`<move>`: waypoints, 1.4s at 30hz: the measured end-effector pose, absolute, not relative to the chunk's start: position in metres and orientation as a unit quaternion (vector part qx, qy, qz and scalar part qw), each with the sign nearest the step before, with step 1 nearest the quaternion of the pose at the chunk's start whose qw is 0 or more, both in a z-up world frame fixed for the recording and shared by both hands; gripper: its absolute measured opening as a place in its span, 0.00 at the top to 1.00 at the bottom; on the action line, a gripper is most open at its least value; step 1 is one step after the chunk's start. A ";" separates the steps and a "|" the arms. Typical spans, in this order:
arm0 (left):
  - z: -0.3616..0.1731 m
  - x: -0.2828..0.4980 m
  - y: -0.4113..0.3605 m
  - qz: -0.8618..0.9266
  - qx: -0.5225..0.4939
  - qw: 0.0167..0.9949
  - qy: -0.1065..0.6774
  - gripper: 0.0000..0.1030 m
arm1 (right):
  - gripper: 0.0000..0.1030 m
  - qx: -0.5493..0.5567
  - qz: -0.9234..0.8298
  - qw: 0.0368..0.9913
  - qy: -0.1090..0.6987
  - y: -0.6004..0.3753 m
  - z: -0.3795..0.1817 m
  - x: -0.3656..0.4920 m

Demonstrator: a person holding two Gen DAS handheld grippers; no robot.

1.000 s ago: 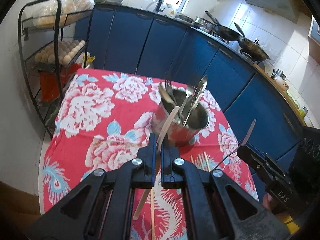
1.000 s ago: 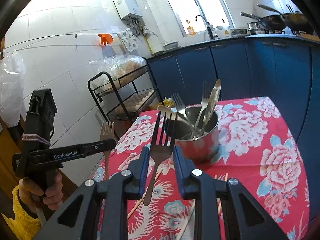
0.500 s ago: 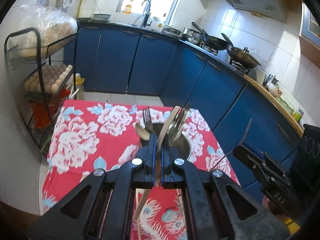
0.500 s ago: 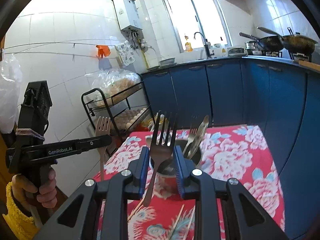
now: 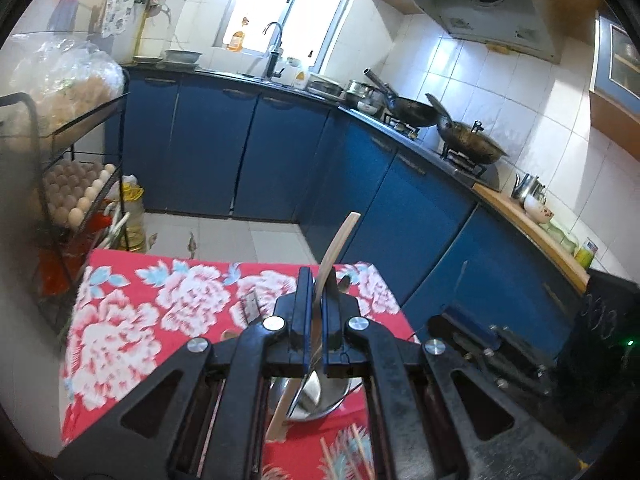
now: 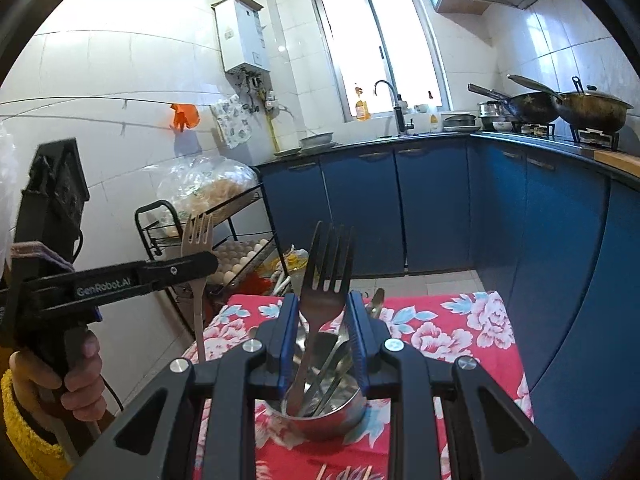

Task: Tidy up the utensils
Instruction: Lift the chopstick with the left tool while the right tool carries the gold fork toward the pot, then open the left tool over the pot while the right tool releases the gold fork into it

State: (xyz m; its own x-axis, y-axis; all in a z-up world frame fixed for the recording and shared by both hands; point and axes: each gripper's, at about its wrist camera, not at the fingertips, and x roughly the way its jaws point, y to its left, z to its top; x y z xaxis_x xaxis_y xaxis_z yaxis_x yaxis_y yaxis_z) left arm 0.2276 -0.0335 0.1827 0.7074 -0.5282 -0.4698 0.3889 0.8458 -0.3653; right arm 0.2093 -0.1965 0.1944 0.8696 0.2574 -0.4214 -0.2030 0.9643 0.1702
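The left tongs (image 5: 315, 280) are pressed together on the thin handle of a pale wooden fork (image 6: 197, 248), whose flat tines show only in the right view, above the clamp; the left view shows just its slim edge. The right tongs (image 6: 323, 312) pinch the neck of a dull metal fork (image 6: 325, 276), its four tines standing upright above the blue pads. Directly below and behind both tongs sits a shiny round steel pot (image 6: 320, 420) on a red cloth with white flowers (image 5: 132, 320); inside it lean several metal utensils. Thin wooden chopsticks (image 5: 344, 452) lie on the cloth below the pot. A hand (image 6: 76, 376) in a yellow sleeve grips the left handle.
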 end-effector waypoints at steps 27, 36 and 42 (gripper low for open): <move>0.101 0.254 -0.038 -0.222 -0.129 0.902 0.347 1.00 | 0.74 0.081 0.109 0.947 0.291 -0.206 0.134 0.257; 0.091 0.250 -0.034 -0.206 -0.125 0.900 0.362 1.00 | 0.73 0.092 0.109 0.940 0.309 -0.205 0.121 0.258; 0.090 0.249 -0.027 -0.199 -0.139 0.895 0.373 1.00 | 0.73 0.111 0.111 0.933 0.323 -0.208 0.117 0.261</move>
State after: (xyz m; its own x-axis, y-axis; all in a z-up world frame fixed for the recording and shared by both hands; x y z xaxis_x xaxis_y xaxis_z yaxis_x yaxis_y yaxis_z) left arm 0.2490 -0.0269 0.0896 0.6423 -0.4597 -0.6133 0.2522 0.8824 -0.3972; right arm 0.2607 -0.2080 0.1174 0.7668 0.2794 -0.5779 -0.1364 0.9507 0.2786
